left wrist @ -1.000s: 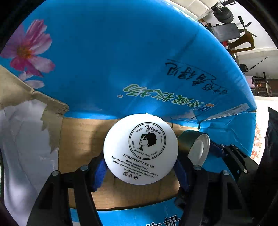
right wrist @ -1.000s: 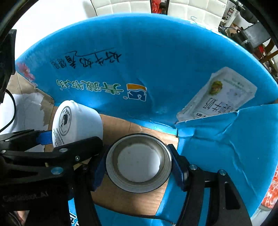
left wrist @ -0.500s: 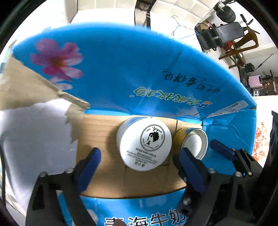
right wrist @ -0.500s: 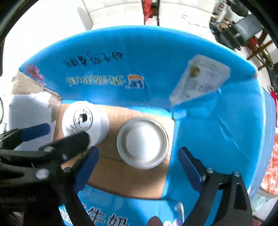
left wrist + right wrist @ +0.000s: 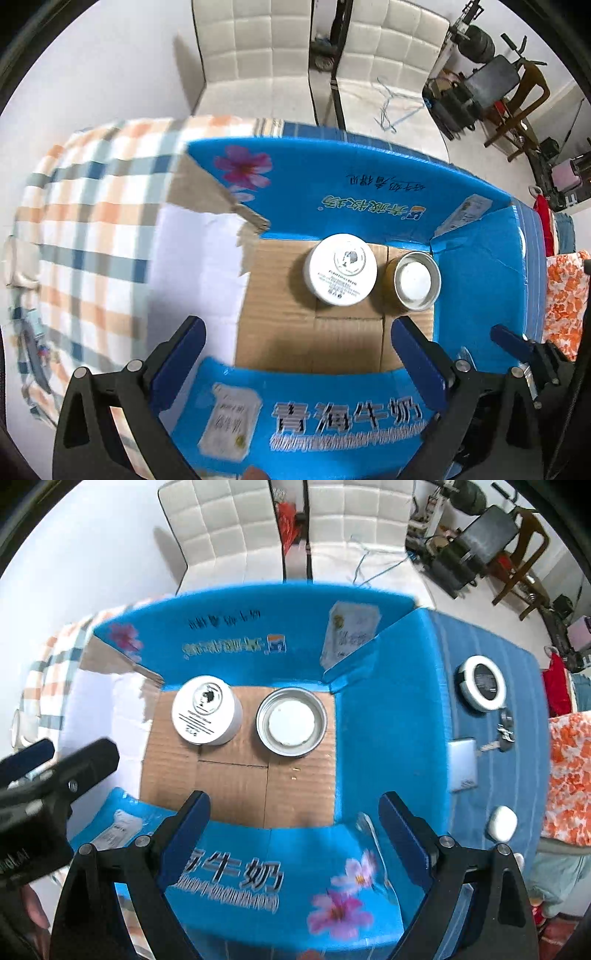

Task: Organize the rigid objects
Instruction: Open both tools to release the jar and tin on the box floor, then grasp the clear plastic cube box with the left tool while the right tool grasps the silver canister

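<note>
Down on the brown floor of the box, the jar and the tin are seen side by side, nearly touching. Both grippers, left and right, are held above the near wall, jaws spread wide, nothing gripped. Print on the jar lid is blurred; the tin's side is mostly hidden.

White tufted chairs, wooden chair, pale floor.

Both wrist cameras look steeply down from above into the same blue box, side by side.
</note>
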`<state>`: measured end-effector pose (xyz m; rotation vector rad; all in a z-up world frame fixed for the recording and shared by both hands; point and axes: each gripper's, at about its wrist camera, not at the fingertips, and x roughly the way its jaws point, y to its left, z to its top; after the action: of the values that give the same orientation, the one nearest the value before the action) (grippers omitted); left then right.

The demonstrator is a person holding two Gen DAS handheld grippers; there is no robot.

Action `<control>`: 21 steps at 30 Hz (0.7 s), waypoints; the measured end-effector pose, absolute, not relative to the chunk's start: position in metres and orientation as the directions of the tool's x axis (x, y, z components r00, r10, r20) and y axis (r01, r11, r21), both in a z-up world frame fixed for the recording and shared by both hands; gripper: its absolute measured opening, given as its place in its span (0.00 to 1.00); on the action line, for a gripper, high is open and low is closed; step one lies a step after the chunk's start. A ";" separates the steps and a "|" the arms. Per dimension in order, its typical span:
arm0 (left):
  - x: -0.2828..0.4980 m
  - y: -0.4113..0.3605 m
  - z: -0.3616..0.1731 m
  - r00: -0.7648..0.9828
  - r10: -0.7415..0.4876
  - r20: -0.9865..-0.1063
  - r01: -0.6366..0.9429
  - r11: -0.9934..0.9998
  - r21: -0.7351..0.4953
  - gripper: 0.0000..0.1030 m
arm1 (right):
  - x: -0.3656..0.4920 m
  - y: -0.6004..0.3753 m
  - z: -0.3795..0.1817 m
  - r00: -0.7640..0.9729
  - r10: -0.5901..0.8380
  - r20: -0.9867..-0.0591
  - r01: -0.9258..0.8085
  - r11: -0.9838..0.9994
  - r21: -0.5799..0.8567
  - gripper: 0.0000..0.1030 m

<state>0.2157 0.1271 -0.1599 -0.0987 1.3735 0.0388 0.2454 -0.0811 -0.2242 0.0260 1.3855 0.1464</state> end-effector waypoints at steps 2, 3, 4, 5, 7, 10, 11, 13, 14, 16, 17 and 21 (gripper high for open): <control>0.213 0.122 -0.148 0.223 -0.014 -0.975 -0.081 0.996 -0.033 1.00 | 0.228 -0.072 -0.202 0.206 0.127 -0.970 -0.088 0.990 0.111 0.92; 0.214 0.123 -0.142 0.232 -0.010 -0.973 -0.079 0.996 -0.029 1.00 | 0.221 -0.068 -0.192 0.220 0.127 -0.967 -0.091 0.990 0.110 0.92; 0.212 0.124 -0.136 0.242 -0.007 -0.970 -0.078 0.997 -0.027 1.00 | 0.217 -0.069 -0.182 0.232 0.125 -0.965 -0.096 0.990 0.105 0.92; 0.206 0.125 -0.130 0.253 -0.003 -0.967 -0.081 0.996 -0.024 1.00 | 0.211 -0.070 -0.173 0.245 0.127 -0.961 -0.101 0.989 0.105 0.92; 0.196 0.123 -0.114 0.272 0.001 -0.962 -0.085 0.996 -0.023 1.00 | 0.201 -0.066 -0.160 0.259 0.133 -0.957 -0.106 0.988 0.108 0.92; 0.181 0.122 -0.094 0.297 0.005 -0.955 -0.086 0.996 -0.021 1.00 | 0.186 -0.068 -0.146 0.270 0.157 -0.950 -0.112 0.985 0.131 0.92; 0.175 0.120 -0.087 0.302 0.003 -0.953 -0.083 0.996 -0.023 1.00 | 0.180 -0.070 -0.140 0.273 0.165 -0.948 -0.116 0.984 0.138 0.92; 0.163 0.116 -0.073 0.311 0.005 -0.950 -0.077 0.997 -0.020 1.00 | 0.166 -0.074 -0.123 0.284 0.178 -0.942 -0.119 0.982 0.149 0.92; 0.158 0.115 -0.067 0.318 0.009 -0.948 -0.077 0.997 -0.017 1.00 | 0.160 -0.077 -0.116 0.293 0.185 -0.938 -0.120 0.980 0.155 0.92; 0.149 0.115 -0.055 0.335 0.010 -0.942 -0.075 0.997 -0.016 1.00 | 0.148 -0.080 -0.101 0.305 0.201 -0.931 -0.125 0.977 0.170 0.92; 0.146 0.114 -0.050 0.343 0.011 -0.939 -0.075 0.997 -0.016 1.00 | 0.143 -0.082 -0.096 0.312 0.205 -0.928 -0.129 0.976 0.172 0.92; 0.134 0.108 -0.034 0.366 0.008 -0.931 -0.067 0.998 -0.018 1.00 | 0.131 -0.099 -0.087 0.332 0.219 -0.918 -0.112 0.975 0.192 0.92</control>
<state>0.1337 0.1077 -0.0344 -0.0559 1.1954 0.0486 0.1305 -0.0989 -0.0871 0.1007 1.2143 0.2165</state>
